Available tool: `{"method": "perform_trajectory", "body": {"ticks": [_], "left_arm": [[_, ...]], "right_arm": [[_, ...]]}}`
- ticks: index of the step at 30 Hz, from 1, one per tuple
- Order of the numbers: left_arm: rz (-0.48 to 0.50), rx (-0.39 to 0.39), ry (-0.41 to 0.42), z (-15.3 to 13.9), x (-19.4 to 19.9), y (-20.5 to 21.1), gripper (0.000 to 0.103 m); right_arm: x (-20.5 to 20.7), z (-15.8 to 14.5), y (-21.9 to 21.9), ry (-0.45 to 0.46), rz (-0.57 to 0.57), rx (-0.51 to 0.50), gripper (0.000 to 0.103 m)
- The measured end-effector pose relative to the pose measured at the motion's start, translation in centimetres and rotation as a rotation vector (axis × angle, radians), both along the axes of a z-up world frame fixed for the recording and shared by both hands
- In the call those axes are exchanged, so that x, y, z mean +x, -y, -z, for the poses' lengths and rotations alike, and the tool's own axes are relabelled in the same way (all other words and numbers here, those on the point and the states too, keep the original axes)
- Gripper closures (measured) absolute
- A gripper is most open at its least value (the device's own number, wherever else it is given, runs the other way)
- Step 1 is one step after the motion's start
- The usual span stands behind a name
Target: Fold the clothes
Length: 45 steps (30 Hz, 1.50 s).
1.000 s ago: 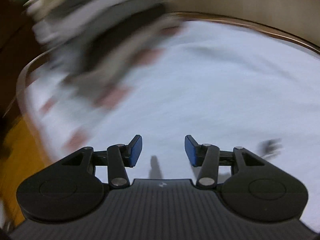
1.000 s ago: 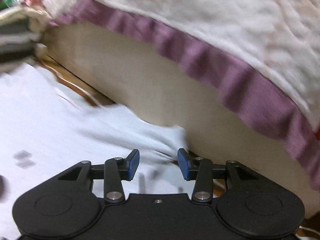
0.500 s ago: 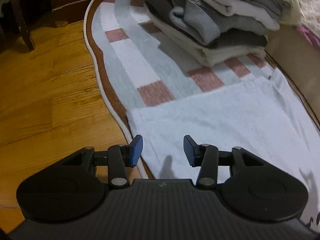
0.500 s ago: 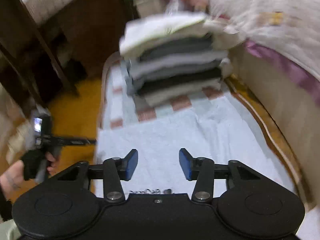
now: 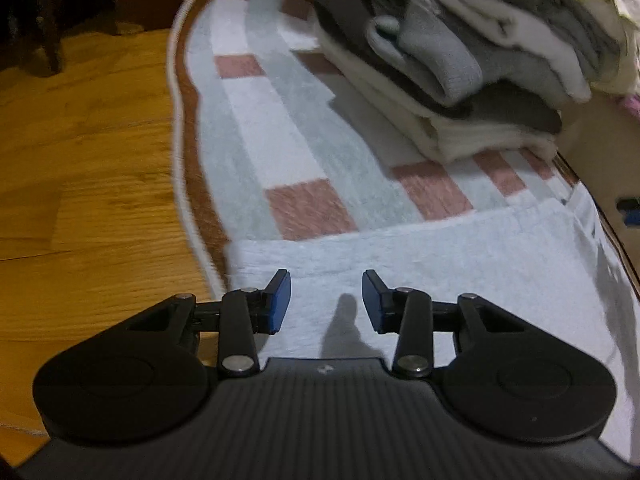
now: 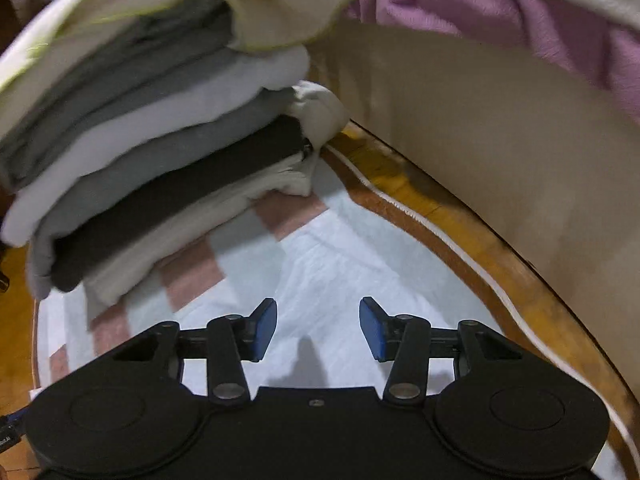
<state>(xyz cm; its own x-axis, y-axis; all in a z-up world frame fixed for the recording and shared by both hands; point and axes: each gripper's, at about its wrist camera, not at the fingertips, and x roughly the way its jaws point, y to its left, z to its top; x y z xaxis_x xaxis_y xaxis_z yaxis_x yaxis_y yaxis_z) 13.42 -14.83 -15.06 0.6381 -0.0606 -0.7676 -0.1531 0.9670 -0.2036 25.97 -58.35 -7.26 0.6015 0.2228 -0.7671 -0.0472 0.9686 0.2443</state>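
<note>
A pale blue cloth (image 5: pixel 440 264) lies flat on a checked rug (image 5: pixel 280 132). My left gripper (image 5: pixel 326 300) hovers open just above the cloth's near left corner, nothing between its blue pads. In the right wrist view the same pale blue cloth (image 6: pixel 340 276) spreads under my right gripper (image 6: pixel 318 326), which is open and empty over the cloth's far right part. A stack of folded grey, white and dark clothes (image 5: pixel 460 60) sits on the rug beyond the cloth; the stack of folded clothes (image 6: pixel 152 152) looms close at the left of the right wrist view.
Wooden floor (image 5: pixel 80 184) lies left of the rug's brown, white-piped border (image 5: pixel 188 184). A beige bed side (image 6: pixel 500 144) with a purple-edged cover (image 6: pixel 520 8) runs along the rug's right edge. Dark furniture legs (image 5: pixel 48 20) stand at the far left.
Both grippers have dropped lower and closer to the cloth. The right wrist view has swung nearer to the folded stack and bed side. Both stay open.
</note>
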Motion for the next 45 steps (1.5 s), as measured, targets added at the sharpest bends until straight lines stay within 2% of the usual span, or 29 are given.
{"method": "perform_trajectory", "body": {"ticks": [1, 2, 3, 5, 7, 10, 13, 14, 15, 16, 18, 21, 25, 27, 30, 31, 32, 33, 34, 36, 38, 40, 41, 42, 44, 45], "left_arm": [[0.012, 0.038, -0.003, 0.3, 0.1, 0.6, 0.073], [0.026, 0.086, -0.011, 0.6, 0.2, 1.2, 0.082], [0.036, 0.118, -0.008, 0.8, 0.1, 1.6, 0.085], [0.051, 0.15, 0.01, 1.0, -0.2, 2.0, 0.092], [0.049, 0.145, 0.024, 1.1, -0.3, 1.8, 0.092], [-0.014, 0.074, 0.048, 1.3, -0.1, 0.8, 0.089], [0.005, 0.096, 0.052, 1.3, 0.0, 1.2, 0.082], [0.015, 0.108, 0.052, 1.3, 0.0, 1.4, 0.083], [0.026, 0.12, 0.053, 1.2, 0.1, 1.6, 0.091], [0.036, 0.132, 0.054, 1.2, 0.1, 1.8, 0.103], [0.06, 0.203, 0.078, 0.8, -0.5, 2.4, 0.103], [-0.004, 0.263, 0.153, -0.6, -1.6, 2.2, 0.103], [-0.07, 0.228, 0.16, -1.3, -1.3, 0.7, 0.103], [-0.074, 0.172, 0.136, -1.1, -1.0, 0.1, 0.103], [-0.113, 0.008, 0.122, -0.6, -1.0, -1.2, 0.095], [-0.121, -0.032, 0.121, -0.4, -1.0, -1.5, 0.093], [-0.123, -0.044, 0.123, -0.2, -1.1, -1.6, 0.086], [-0.123, -0.043, 0.124, -0.1, -1.2, -1.5, 0.071], [-0.116, -0.028, 0.123, 0.1, -1.1, -1.4, 0.065], [-0.07, 0.022, 0.106, 0.5, -0.7, -0.7, 0.06], [-0.03, 0.058, 0.088, 1.1, -0.2, -0.1, 0.052], [-0.014, 0.067, 0.095, 1.7, 0.2, 0.2, 0.047], [0.011, 0.091, 0.108, 1.6, 0.2, 0.6, 0.059], [0.044, 0.125, 0.112, 1.3, 0.3, 1.1, 0.1], [0.111, 0.194, 0.119, 0.9, 0.4, 2.1, 0.101], [0.107, 0.232, 0.133, 0.3, 0.1, 2.3, 0.101]], "right_arm": [[0.8, 0.7, 0.3, 0.004, -0.008, -0.005, 0.05], [1.6, 1.3, 0.7, 0.008, -0.017, -0.011, 0.049], [2.3, 2.0, 1.0, 0.013, -0.025, -0.016, 0.048], [3.5, 3.4, 0.9, 0.024, -0.046, -0.044, 0.046], [4.3, 4.9, 0.9, 0.03, -0.075, -0.047, 0.043], [4.9, 6.4, 1.1, 0.038, -0.109, -0.056, 0.04], [4.9, 7.1, 1.8, 0.063, -0.115, -0.006, 0.04], [4.8, 7.3, 2.0, 0.08, -0.125, 0.014, 0.047], [4.7, 7.5, 2.0, 0.097, -0.152, 0.013, 0.079], [4.6, 7.6, 1.9, 0.114, -0.186, 0.005, 0.094], [4.0, 7.0, 2.1, 0.181, -0.221, -0.014, 0.096], [3.6, 5.6, 3.7, 0.267, -0.182, -0.002, 0.097], [3.8, 4.7, 5.1, 0.286, -0.145, 0.038, 0.097], [3.9, 4.9, 4.5, 0.279, -0.151, 0.019, 0.097], [4.3, 5.4, 3.5, 0.26, -0.144, -0.009, 0.097], [4.5, 5.5, 3.4, 0.251, -0.126, -0.023, 0.097], [4.6, 5.7, 3.3, 0.243, -0.114, -0.03, 0.096], [4.8, 5.9, 3.2, 0.237, -0.096, -0.045, 0.096], [4.9, 5.9, 3.2, 0.232, -0.072, -0.066, 0.096], [5.0, 5.5, 4.1, 0.228, -0.003, -0.072, 0.087], [5.1, 4.8, 5.9, 0.222, 0.04, 0.021, 0.087], [5.3, 4.6, 7.3, 0.197, 0.024, 0.111, 0.086], [5.3, 4.7, 7.7, 0.182, 0.0, 0.133, 0.086], [5.2, 4.7, 7.9, 0.17, -0.022, 0.136, 0.083], [4.9, 4.9, 8.0, 0.145, -0.06, 0.112, 0.074], [4.8, 5.1, 8.2, 0.131, -0.068, 0.105, 0.072]]}}
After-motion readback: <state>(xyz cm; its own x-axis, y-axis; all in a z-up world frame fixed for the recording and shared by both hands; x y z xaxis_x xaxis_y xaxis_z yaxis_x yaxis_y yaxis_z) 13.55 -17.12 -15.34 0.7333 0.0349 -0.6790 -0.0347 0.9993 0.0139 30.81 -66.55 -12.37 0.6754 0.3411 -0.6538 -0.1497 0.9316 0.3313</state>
